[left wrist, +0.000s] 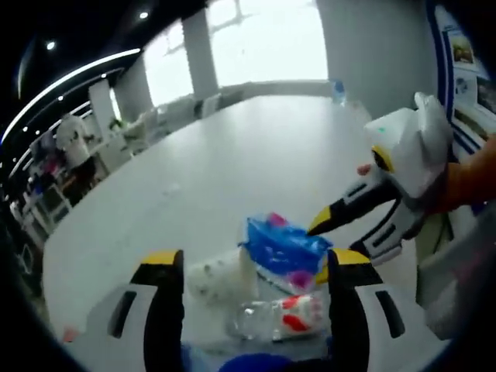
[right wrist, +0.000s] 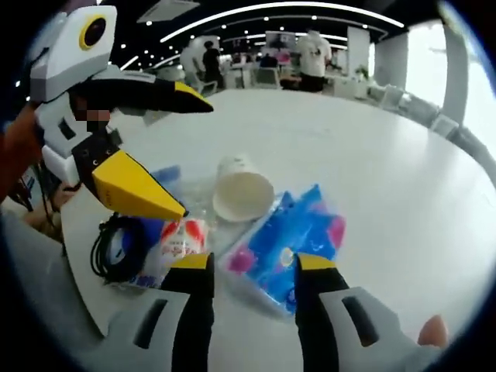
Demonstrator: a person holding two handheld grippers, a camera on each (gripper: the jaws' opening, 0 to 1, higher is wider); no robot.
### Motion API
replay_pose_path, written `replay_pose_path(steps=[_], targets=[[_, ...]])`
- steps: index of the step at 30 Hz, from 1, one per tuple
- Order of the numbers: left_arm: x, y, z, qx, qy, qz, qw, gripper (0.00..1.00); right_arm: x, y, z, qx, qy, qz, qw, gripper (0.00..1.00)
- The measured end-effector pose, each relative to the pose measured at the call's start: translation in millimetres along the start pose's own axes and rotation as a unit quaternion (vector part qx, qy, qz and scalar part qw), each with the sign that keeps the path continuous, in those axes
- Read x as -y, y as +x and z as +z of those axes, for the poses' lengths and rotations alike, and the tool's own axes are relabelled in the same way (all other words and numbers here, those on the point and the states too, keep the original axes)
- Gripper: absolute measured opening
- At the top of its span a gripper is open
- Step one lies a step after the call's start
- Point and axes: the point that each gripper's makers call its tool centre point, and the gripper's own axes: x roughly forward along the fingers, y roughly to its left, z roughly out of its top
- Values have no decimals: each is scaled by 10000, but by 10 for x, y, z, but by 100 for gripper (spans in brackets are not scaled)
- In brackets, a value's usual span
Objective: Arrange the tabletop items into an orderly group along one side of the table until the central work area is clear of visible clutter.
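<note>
With both grippers' jaws wide and empty, the right gripper (right wrist: 244, 263) nosing the crinkly blue plastic tissue pack (right wrist: 291, 240) ahead of its jaws could shove the tipped white paper cup (right wrist: 242, 190) beyond it, while the left gripper (left wrist: 256, 263) risks rolling the clear plastic bottle (left wrist: 279, 318) between its jaws.

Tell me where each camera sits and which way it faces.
Left gripper view: rides the left tongs, facing across the white table toward windows; its yellow-tipped jaws show, and the right tongs enter from the right.
Right gripper view: rides the right tongs, facing people at desks; the left tongs enter.
Shared: blue packet, paper cup, plastic bottle.
</note>
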Motion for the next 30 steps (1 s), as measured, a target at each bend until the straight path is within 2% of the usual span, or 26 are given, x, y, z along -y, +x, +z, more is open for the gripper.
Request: replay_pose_path(steps=[2,7,14,25,30], targets=[[-3,20,-3,-6,8,-8,10000,72,2,23,-13,-25,21,6,10000,39],[3,76,-33,-57,-8,-61,10000,72,27,63,-157,-346,-131,-45,9993,32],[22,152,-1,-54,30,-136,9999,70,219,-31,-228,-417,-60,-268,9988,31],[152,368,95,-65,196,-359,9991,69,382,-142,-298,-462,-71,-437,9979,16],[174,467,61,-137,275,-445,9985,67,429,-163,-317,-475,-35,-492,9977,13]])
